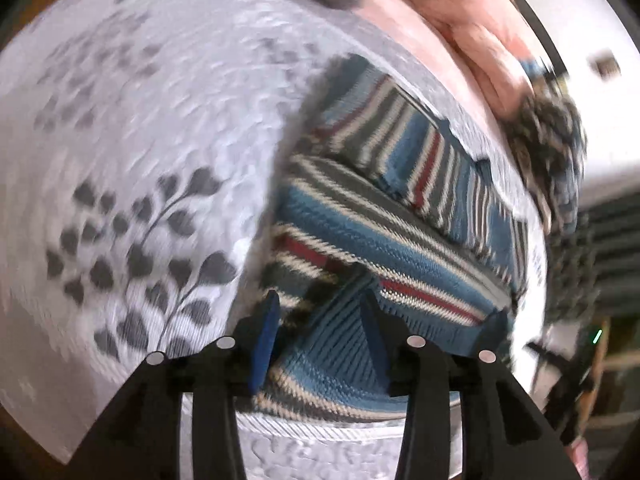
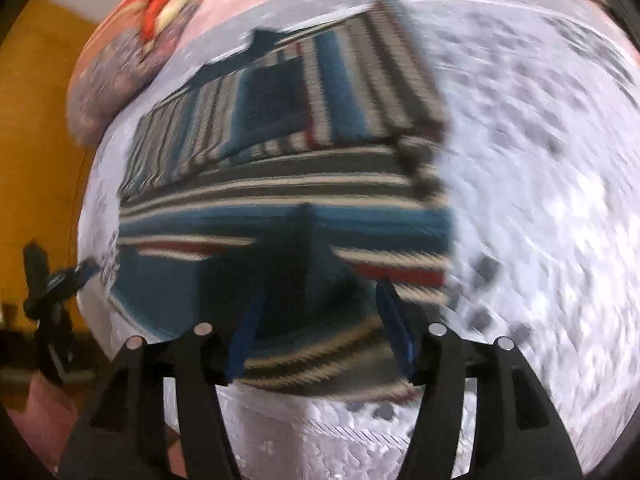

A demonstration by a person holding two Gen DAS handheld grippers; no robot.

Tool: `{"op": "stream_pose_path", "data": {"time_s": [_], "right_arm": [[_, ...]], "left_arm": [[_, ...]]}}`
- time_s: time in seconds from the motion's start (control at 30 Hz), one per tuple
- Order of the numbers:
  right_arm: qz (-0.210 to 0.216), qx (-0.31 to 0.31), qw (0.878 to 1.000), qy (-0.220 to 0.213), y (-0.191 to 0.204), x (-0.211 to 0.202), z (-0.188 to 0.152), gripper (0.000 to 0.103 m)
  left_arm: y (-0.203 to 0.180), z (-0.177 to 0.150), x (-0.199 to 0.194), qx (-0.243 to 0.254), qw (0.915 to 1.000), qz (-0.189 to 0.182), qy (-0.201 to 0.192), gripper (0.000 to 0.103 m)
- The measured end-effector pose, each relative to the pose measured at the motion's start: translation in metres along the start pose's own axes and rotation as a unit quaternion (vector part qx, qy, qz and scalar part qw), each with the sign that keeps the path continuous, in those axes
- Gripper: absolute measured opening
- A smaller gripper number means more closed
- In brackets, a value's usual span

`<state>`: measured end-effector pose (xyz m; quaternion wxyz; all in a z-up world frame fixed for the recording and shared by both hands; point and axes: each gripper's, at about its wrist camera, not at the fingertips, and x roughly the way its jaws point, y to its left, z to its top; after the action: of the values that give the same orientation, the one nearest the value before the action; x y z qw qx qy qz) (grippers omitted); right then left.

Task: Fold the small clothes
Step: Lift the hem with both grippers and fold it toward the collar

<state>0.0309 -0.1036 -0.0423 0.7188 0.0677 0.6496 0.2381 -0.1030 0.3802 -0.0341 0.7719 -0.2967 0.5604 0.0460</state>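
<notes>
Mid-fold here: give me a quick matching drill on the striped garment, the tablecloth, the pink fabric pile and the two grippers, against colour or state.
Column 1:
1. striped garment
2. tablecloth
3. pink fabric pile
4. left gripper and right gripper

Column 2:
A. pale with grey leaf print
B. jaws apart over the knit
C. blue, red, cream and grey bands
D. bunched at the table's far edge

Pairs: 1-C, 2-A, 3-D, 4-B

A: Report illumination, both wrist views.

B: Bright, diffuse, even. The white leaf-print cover (image 1: pixel 140 140) is near overexposure, with no hard glare. A soft shadow lies under the striped garment (image 1: pixel 360 216) at its near fold.

A: Sharpness?

B: Motion blur throughout, heavier in the right view, where the stripes smear. Fisheye curvature bends all edges. Corners vignette to black.
</notes>
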Motion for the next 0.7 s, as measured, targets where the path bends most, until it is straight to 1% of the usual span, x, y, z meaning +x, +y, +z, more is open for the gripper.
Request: {"op": "stream_pose_path", "data": {"time_s": [0.03, 0.07, 0.13, 0.2, 0.27, 0.37, 0.43, 0.47, 0.53, 0.57, 0.6, 0.63, 0.67, 0.7], "right_arm": [[0.000, -0.020, 1.000, 0.012, 0.007, 0.009, 0.005, 0.067], [-0.005, -0.035, 0.999, 0.019, 0.011, 0.014, 0.008, 0.071], [-0.021, -0.072, 0.996, 0.039, 0.019, 0.029, 0.014, 0.071], [-0.024, -0.094, 0.994, 0.055, 0.025, 0.040, 0.017, 0.071], [-0.036, -0.113, 0.990, 0.071, 0.027, 0.054, 0.019, 0.071], [-0.044, -0.124, 0.988, 0.087, 0.029, 0.068, 0.022, 0.072], [-0.052, -0.131, 0.986, 0.093, 0.029, 0.076, 0.022, 0.073], [-0.051, -0.131, 0.986, 0.094, 0.030, 0.078, 0.023, 0.074], [-0.051, -0.133, 0.986, 0.092, 0.032, 0.080, 0.023, 0.072], [-0.053, -0.140, 0.985, 0.089, 0.034, 0.080, 0.022, 0.063], [-0.059, -0.146, 0.984, 0.087, 0.037, 0.082, 0.021, 0.052], [-0.066, -0.151, 0.983, 0.086, 0.038, 0.082, 0.021, 0.046], [-0.065, -0.153, 0.983, 0.083, 0.039, 0.082, 0.021, 0.035], [-0.057, -0.151, 0.983, 0.083, 0.040, 0.081, 0.021, 0.021]], "left_arm": [[-0.009, 0.002, 0.008, 0.033, 0.9993, 0.011, 0.010, 0.047], [-0.015, 0.002, 0.014, 0.054, 0.9982, 0.020, 0.017, 0.048], [-0.024, 0.002, 0.025, 0.091, 0.9949, 0.031, 0.031, 0.049], [-0.030, 0.000, 0.038, 0.124, 0.9901, 0.041, 0.050, 0.051], [-0.035, 0.000, 0.050, 0.152, 0.9849, 0.056, 0.063, 0.051], [-0.042, -0.001, 0.061, 0.176, 0.9801, 0.062, 0.068, 0.051], [-0.047, -0.002, 0.066, 0.187, 0.9782, 0.059, 0.069, 0.052], [-0.050, -0.002, 0.068, 0.193, 0.9768, 0.059, 0.071, 0.052], [-0.054, -0.004, 0.071, 0.199, 0.9756, 0.060, 0.071, 0.051], [-0.056, -0.005, 0.071, 0.199, 0.9756, 0.060, 0.069, 0.049], [-0.057, -0.005, 0.071, 0.201, 0.9754, 0.060, 0.068, 0.044], [-0.058, -0.006, 0.070, 0.203, 0.9747, 0.063, 0.068, 0.032], [-0.059, -0.005, 0.069, 0.203, 0.9749, 0.061, 0.069, 0.025], [-0.061, -0.006, 0.068, 0.201, 0.9756, 0.055, 0.069, 0.021]]}}
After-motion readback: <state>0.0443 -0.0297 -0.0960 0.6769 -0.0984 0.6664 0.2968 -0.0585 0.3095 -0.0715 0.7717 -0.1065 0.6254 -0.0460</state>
